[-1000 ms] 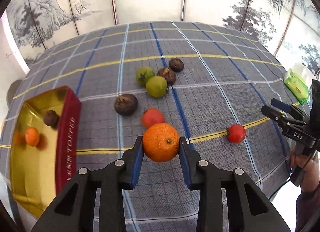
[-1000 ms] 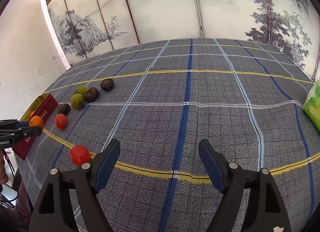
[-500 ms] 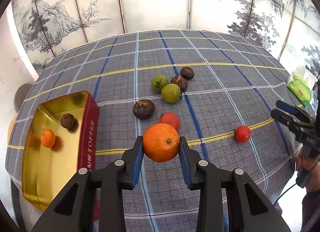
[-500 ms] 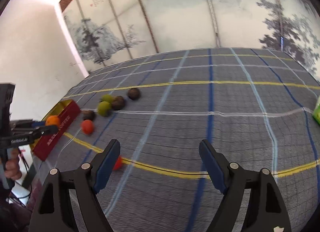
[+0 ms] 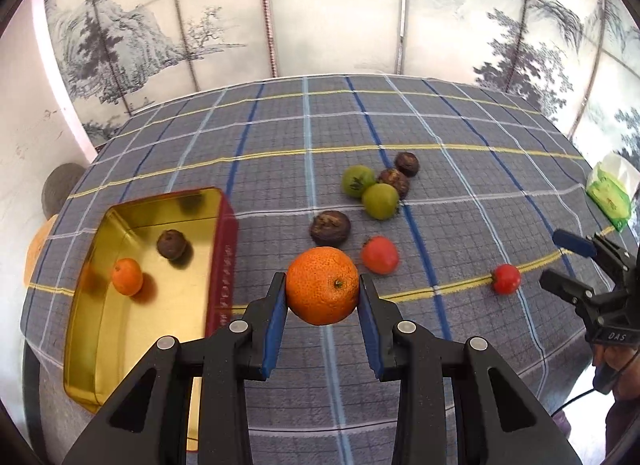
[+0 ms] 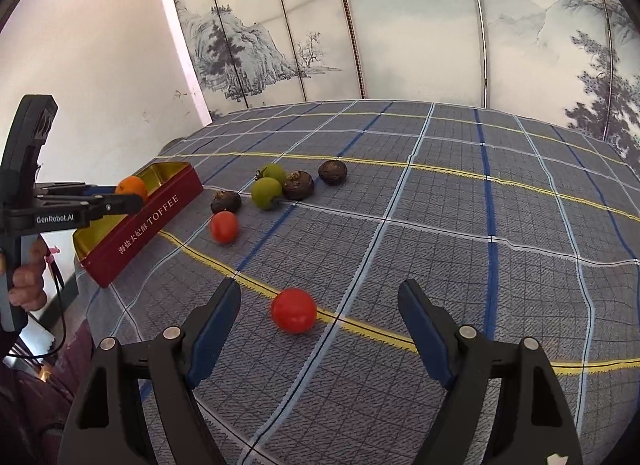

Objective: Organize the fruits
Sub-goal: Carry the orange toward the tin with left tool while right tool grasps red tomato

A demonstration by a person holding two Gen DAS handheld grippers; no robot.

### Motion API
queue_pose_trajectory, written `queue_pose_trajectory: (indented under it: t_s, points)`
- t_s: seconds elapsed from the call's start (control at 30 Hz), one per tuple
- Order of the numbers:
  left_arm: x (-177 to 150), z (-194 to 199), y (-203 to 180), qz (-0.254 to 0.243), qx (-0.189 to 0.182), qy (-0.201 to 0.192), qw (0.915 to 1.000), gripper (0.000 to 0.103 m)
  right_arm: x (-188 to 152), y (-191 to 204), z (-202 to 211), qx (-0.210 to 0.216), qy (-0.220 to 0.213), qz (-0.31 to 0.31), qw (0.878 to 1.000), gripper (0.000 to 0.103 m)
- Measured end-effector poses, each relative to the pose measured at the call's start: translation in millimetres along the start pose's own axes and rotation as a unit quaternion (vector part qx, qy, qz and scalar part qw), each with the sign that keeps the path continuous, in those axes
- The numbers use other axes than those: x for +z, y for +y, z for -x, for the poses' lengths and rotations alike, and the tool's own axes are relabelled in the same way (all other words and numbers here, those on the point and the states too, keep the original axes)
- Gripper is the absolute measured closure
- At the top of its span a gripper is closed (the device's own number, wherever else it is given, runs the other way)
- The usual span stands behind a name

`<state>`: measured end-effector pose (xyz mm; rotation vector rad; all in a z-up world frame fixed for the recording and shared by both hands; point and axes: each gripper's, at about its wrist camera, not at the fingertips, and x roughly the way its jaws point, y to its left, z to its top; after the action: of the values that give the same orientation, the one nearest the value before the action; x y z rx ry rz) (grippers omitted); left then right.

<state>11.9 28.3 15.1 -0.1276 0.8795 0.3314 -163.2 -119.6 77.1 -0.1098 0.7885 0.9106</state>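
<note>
My left gripper (image 5: pixel 322 297) jaws grasp the orange (image 5: pixel 322 285), stem scar facing me; my right gripper (image 6: pixel 320 321) jaws stand released above a red tomato (image 6: pixel 294 309).

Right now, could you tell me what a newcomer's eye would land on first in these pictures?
The big orange clamped between the left gripper's fingers stands out first, held up over the checked tablecloth. Beside it sits the red and gold tin, already holding a small orange and a dark fruit. The open right gripper points at a red tomato.

Orange (image 5: pixel 322 285) held aloft beside gold tin (image 5: pixel 100 329); other fruits scattered.
</note>
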Motion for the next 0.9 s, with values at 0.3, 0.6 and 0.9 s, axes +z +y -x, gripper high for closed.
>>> queue_pose_trajectory:
  t_s: [0.3,0.6,0.9]
  points:
    - [-6.3,3.4,45.9,0.034,0.039,0.004,0.9986,0.068,-0.7,12.8,-15.9,0.004,0.027,0.025,0.999,0.031]
    - [-19.3,5.5,94.3,0.068,0.074,0.017,0.9948,0.068,0.6,23.3,-41.9,-0.006,0.070,0.054,0.996,0.048]
    - [-30.4,-2.3,134.8,0.099,0.084,0.040,0.9907,0.068,-6.6,27.1,-54.7,-0.017,0.100,0.070,0.992,0.074]
